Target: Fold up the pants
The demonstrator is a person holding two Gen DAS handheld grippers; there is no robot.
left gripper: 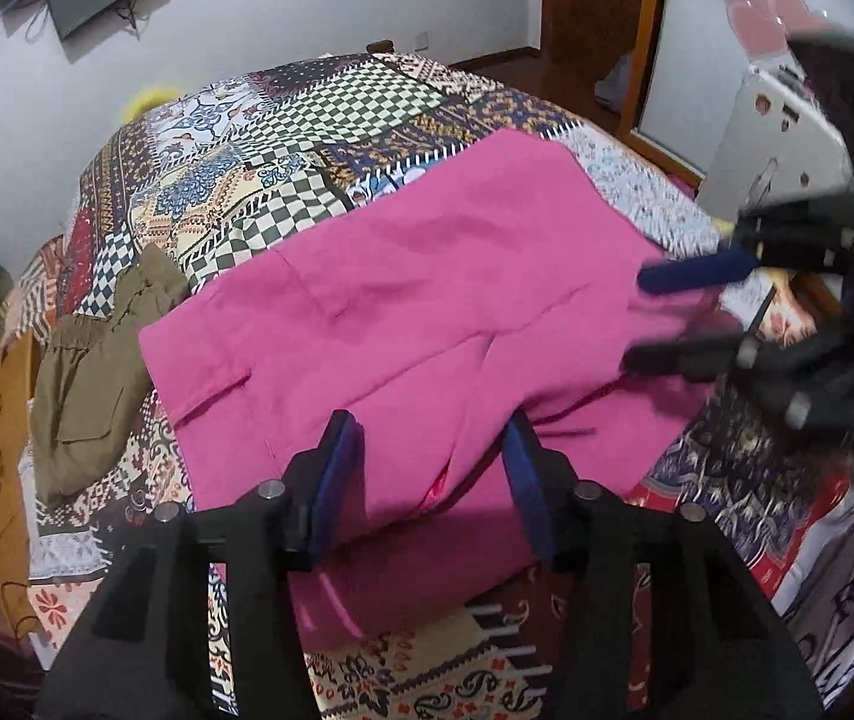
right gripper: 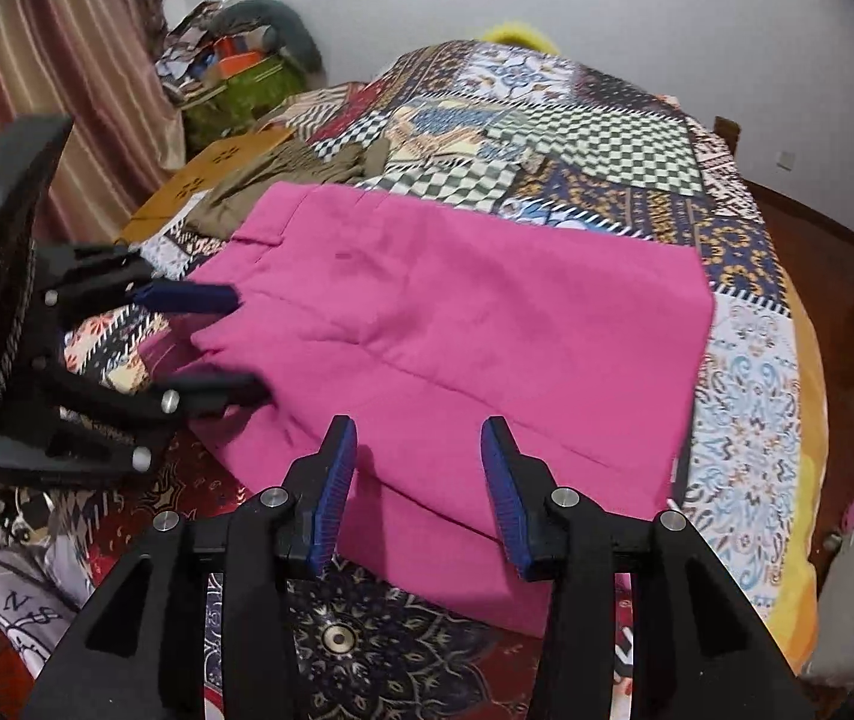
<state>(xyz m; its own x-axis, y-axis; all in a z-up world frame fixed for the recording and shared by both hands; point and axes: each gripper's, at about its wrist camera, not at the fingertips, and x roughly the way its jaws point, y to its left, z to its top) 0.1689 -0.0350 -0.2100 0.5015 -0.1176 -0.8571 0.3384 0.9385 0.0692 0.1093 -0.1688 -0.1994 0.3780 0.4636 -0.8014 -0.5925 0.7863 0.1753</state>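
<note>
Pink pants [left gripper: 427, 300] lie folded in layers on a patchwork bedspread [left gripper: 282, 120]; they also show in the right wrist view [right gripper: 487, 324]. My left gripper [left gripper: 430, 438] is open, its blue pads either side of the pants' near edge, just above the cloth. It shows at the left of the right wrist view [right gripper: 240, 342], jaws apart at the pants' left edge. My right gripper [right gripper: 417, 444] is open over the pants' near edge, holding nothing. It shows at the right of the left wrist view [left gripper: 637, 318], blurred, at the pants' right edge.
Olive-green pants [left gripper: 90, 372] lie crumpled on the bed left of the pink pants, next to a brown cardboard sheet [left gripper: 0, 450]. A pile of bags and clothes [right gripper: 234, 78] sits by the curtain. A wooden door frame [left gripper: 643, 30] stands beyond the bed.
</note>
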